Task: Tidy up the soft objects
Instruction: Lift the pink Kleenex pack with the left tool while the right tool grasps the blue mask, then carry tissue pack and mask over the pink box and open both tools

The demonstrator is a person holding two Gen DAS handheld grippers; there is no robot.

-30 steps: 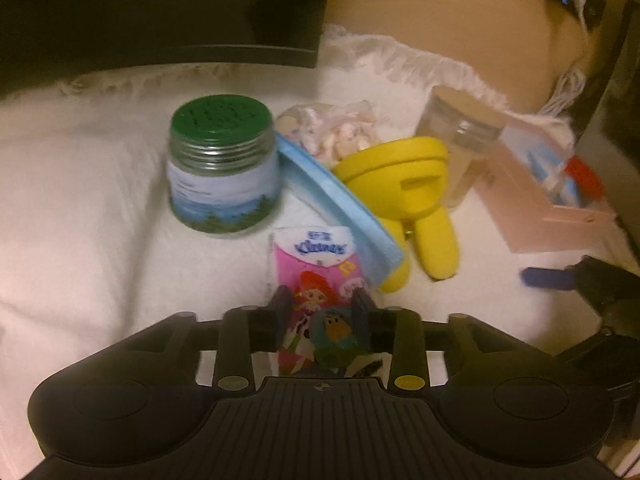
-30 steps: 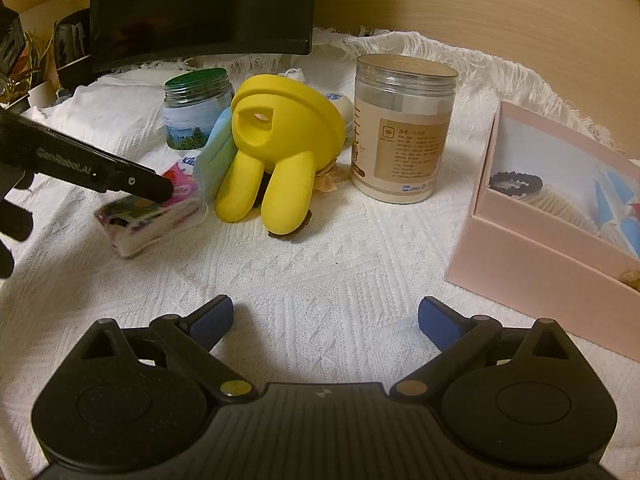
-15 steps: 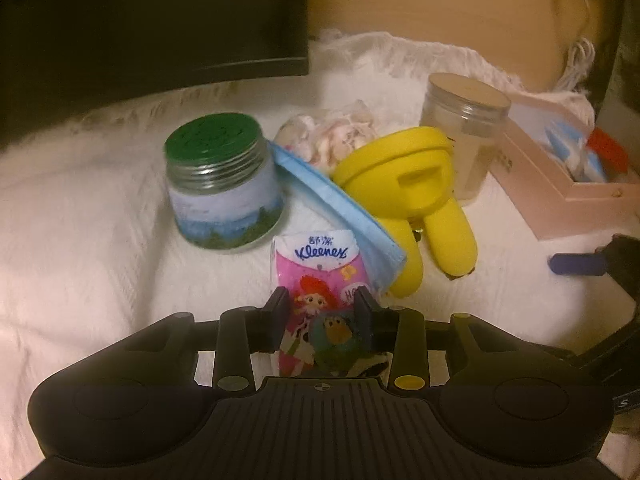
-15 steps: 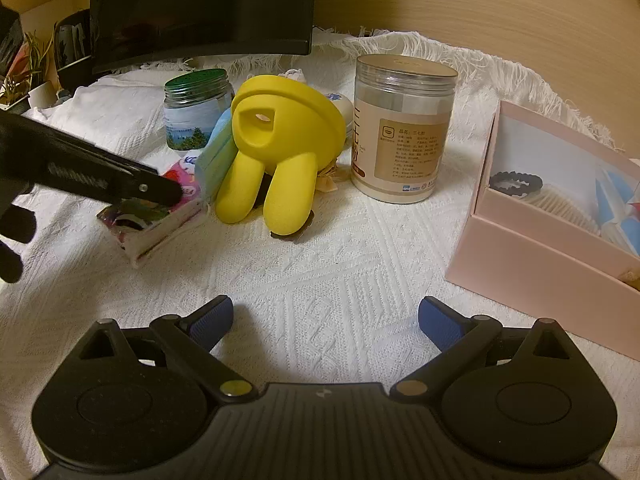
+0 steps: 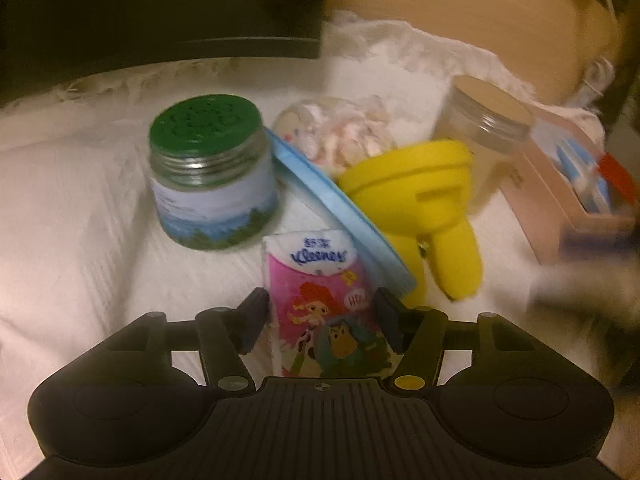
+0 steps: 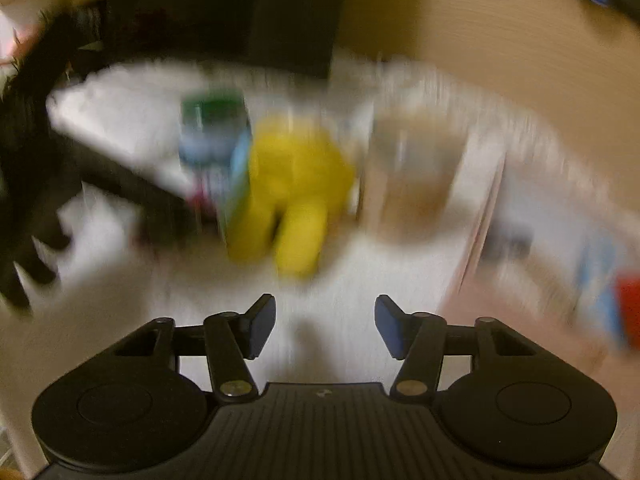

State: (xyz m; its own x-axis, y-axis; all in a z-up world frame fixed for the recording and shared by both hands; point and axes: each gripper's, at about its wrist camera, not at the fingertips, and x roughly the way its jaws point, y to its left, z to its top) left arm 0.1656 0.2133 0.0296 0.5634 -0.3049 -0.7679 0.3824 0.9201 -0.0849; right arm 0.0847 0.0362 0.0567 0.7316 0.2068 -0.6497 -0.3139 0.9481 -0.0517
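My left gripper (image 5: 320,320) is shut on a pink Kleenex tissue pack (image 5: 320,300) with cartoon figures, held just above the white cloth (image 5: 80,220). Behind it lie a blue face mask (image 5: 340,208), a yellow soft toy (image 5: 424,200) and a bag of pale soft pieces (image 5: 340,136). My right gripper (image 6: 324,328) is open and empty, its jaws narrower than before, above the cloth in front of the yellow toy (image 6: 296,192). The right wrist view is heavily blurred. A pink box (image 5: 568,184) stands at the right.
A green-lidded glass jar (image 5: 208,168) stands left of the mask. A clear jar with a tan lid (image 5: 484,132) stands behind the toy. A dark monitor (image 5: 160,4) is at the back. A wooden wall lies beyond the cloth.
My left gripper has kept its hold on the tissue pack and lifted it slightly. My right gripper has narrowed its jaws and is moving fast, which blurs its view.
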